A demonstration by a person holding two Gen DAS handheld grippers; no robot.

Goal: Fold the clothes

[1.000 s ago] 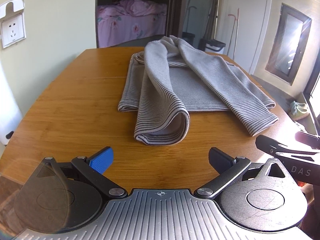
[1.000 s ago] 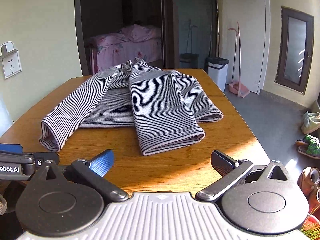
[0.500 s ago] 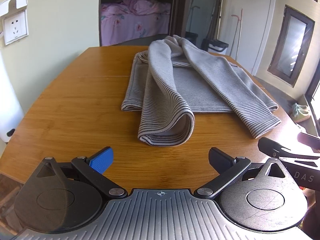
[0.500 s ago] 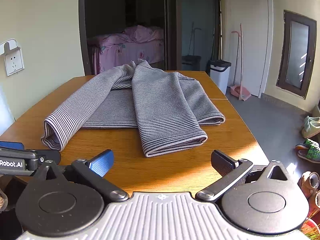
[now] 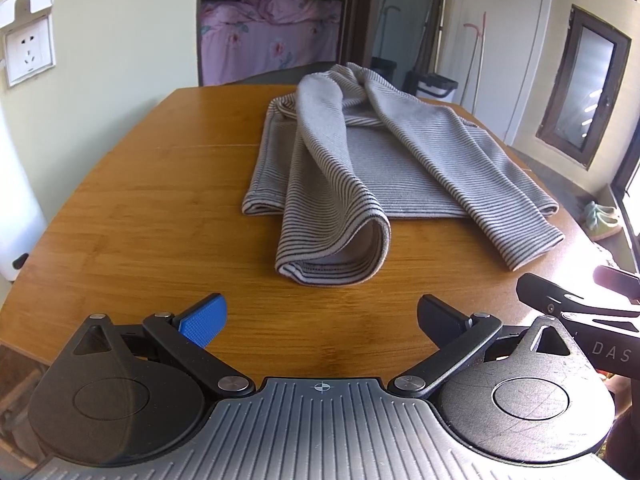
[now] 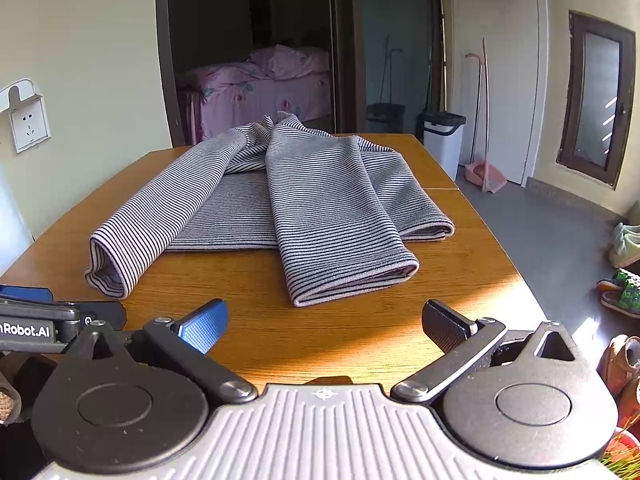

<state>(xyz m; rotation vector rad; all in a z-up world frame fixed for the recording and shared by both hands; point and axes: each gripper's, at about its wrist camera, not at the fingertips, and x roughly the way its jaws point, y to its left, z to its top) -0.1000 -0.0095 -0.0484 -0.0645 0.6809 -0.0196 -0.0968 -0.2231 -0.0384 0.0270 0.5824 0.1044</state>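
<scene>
A grey striped sweater (image 5: 384, 168) lies on the wooden table (image 5: 140, 208), its body flat and both sleeves folded forward over it. The left sleeve's cuff (image 5: 340, 256) points at my left gripper (image 5: 320, 316), which hovers open and empty a short way in front of it. In the right wrist view the same sweater (image 6: 320, 196) spreads ahead, and the right sleeve's cuff (image 6: 352, 284) ends just beyond my right gripper (image 6: 324, 320), also open and empty. The other gripper shows at each view's edge.
The table's near edge runs under both grippers. Behind the table is an open doorway to a bed (image 6: 260, 84), a white bin (image 6: 442, 140) and a broom. A wall socket (image 5: 28, 52) is at left; shoes (image 6: 620, 288) lie on the floor at right.
Both grippers have risen and tilted slightly, so the sweater sits a little lower and nearer in each view. The sweater has not moved, and both grippers stay open.
</scene>
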